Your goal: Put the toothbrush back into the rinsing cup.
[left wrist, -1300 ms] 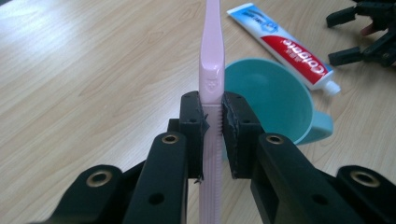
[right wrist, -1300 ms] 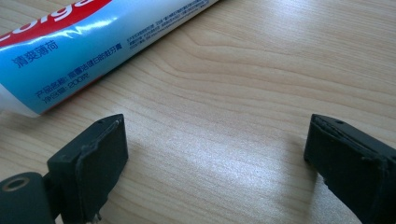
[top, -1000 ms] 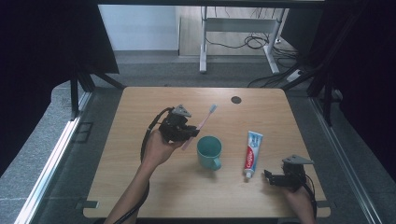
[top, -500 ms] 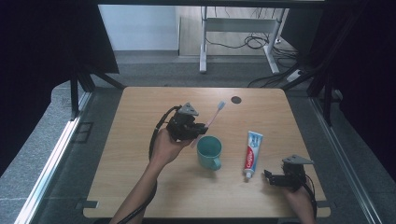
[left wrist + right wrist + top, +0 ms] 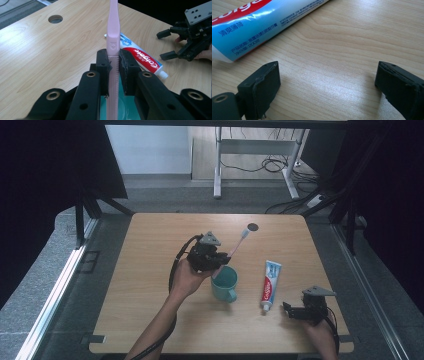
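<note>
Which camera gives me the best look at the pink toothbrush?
The left gripper view: the toothbrush fills the centre, its ridged handle clamped between the left gripper fingers. The high view shows it small, slanting up from the teal cup.

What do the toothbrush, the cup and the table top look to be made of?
Toothbrush: pink plastic, matte, with a moulded ribbed grip. Cup: likely plastic, teal, smooth, slightly translucent in the left gripper view. Table top: pale wood-grain board, probably laminate, with a soft sheen.
</note>
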The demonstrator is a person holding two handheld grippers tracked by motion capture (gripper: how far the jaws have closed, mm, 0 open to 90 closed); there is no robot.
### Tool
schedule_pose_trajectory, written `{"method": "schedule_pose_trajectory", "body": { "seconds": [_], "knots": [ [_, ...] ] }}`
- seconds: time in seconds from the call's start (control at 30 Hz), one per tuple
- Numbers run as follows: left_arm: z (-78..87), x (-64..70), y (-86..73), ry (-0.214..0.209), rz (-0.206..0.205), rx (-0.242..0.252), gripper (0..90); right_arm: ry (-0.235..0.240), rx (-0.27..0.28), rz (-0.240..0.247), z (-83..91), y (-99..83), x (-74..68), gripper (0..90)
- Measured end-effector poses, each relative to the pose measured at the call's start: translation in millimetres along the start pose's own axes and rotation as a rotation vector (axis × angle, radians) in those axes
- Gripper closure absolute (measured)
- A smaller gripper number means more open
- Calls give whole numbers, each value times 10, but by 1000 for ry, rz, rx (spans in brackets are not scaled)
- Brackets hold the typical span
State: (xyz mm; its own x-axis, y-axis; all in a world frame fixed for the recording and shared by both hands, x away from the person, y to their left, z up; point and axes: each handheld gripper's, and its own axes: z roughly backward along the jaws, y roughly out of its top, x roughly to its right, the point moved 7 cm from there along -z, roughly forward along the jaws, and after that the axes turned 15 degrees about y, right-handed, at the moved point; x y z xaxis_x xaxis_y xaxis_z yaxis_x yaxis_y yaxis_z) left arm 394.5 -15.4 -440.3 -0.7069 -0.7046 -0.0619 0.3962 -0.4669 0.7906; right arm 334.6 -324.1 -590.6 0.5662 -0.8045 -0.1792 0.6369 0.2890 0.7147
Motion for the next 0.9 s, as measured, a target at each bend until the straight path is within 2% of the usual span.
{"method": "schedule_pose_trajectory", "body": {
  "seconds": [0.37, 0.9],
  "knots": [
    [-120, 59, -64, -9, 9, 14, 789, 0, 0, 0, 0, 0, 0, 56],
    [-244, 92, -236, -15, 18, 16, 789, 0, 0, 0, 0, 0, 0, 56]
  ]
}}
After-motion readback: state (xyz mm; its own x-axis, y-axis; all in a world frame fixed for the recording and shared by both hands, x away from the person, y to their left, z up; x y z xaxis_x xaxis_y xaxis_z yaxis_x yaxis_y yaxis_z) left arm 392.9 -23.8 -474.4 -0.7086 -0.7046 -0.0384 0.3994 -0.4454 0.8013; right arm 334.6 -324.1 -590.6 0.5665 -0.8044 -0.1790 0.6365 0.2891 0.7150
